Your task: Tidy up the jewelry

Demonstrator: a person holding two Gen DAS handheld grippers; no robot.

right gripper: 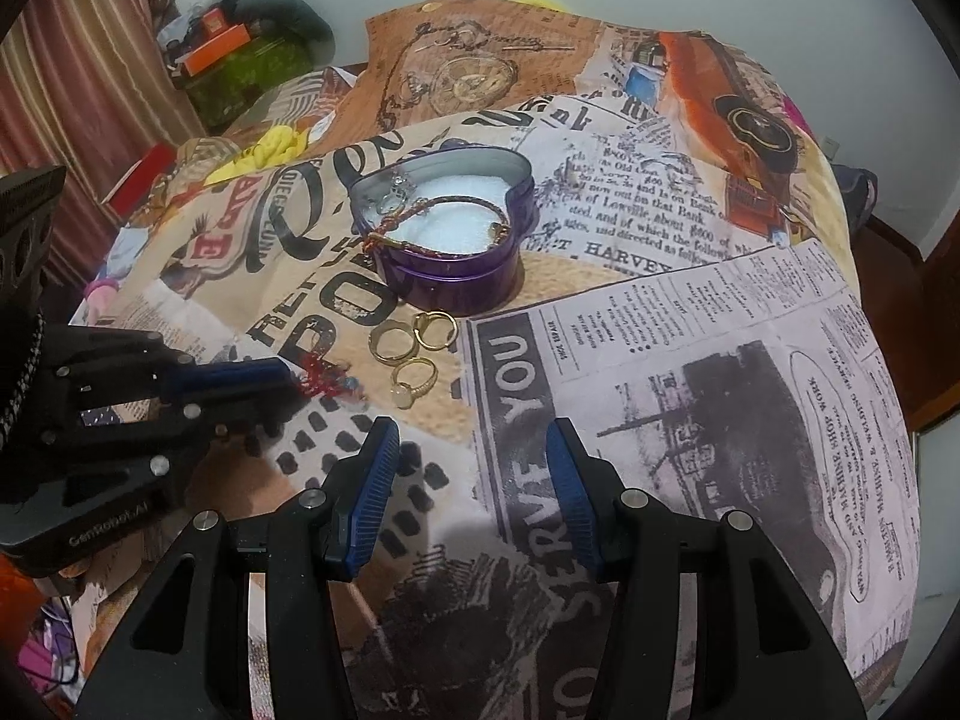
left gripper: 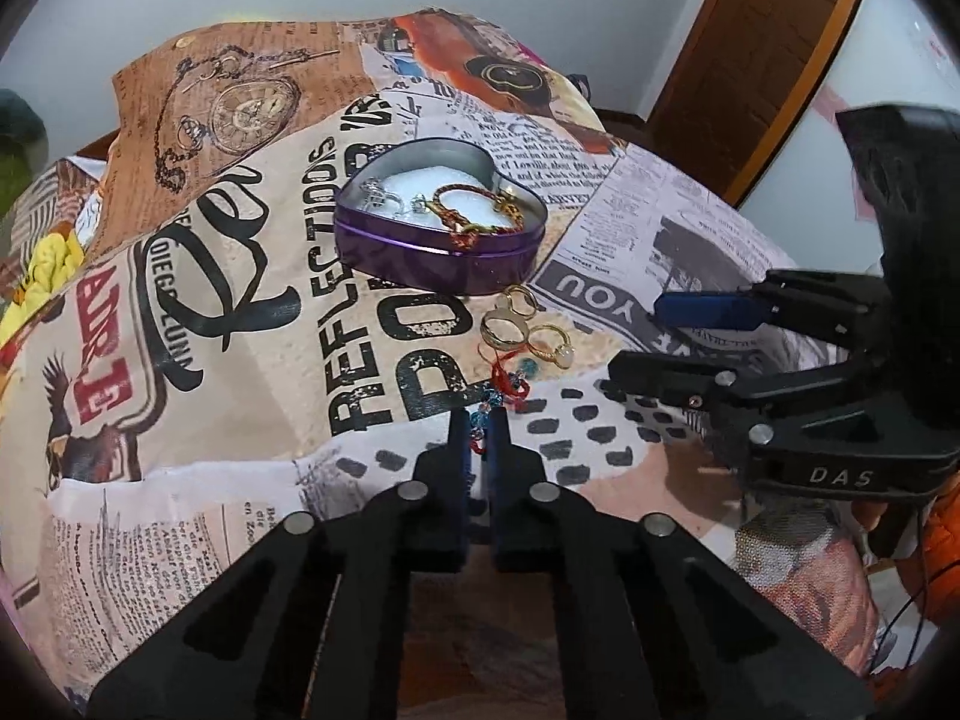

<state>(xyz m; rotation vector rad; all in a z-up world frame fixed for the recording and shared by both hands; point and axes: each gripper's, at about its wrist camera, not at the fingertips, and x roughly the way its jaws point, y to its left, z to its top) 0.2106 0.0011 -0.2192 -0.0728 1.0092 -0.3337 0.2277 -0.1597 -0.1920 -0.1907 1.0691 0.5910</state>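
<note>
Clearly the step in hand was lifting the red-thread bracelet (left gripper: pixel 503 387) with its blue beads off the patterned cloth (left gripper: pixel 240 360) and carrying it to the purple heart-shaped tin (left gripper: pixel 438 216). The left claw (left gripper: pixel 479 432) was pressed nearly together, pinching the near end of that bracelet between its blue pads; the rest of the thread trailed forward on the cloth toward the rings. In the right wrist view the same claw came in from the left, its tip at the red tangle (right gripper: pixel 324 373). The right claw (right gripper: pixel 474 468) was spread wide and held nothing, hovering above the newspaper print near the loose pieces.

Three gold rings (left gripper: pixel 522 324) lay just beside the tin's near wall, one with a pale stone (left gripper: pixel 563 354) closest to the bracelet. The tin already held a braided red-and-gold bracelet (left gripper: pixel 474 210) and a silver piece (left gripper: pixel 378 195) on white padding.

To do this well, the lift probably wanted to be slow and straight up, since the trailing thread lay near the stone ring and might snag or drag it. The grip seemed to catch only a bead or a bit of thread, so a slip looked possible. Carrying it high over the tin's rim before releasing over the white padding would likely keep it from draping across the edge.
</note>
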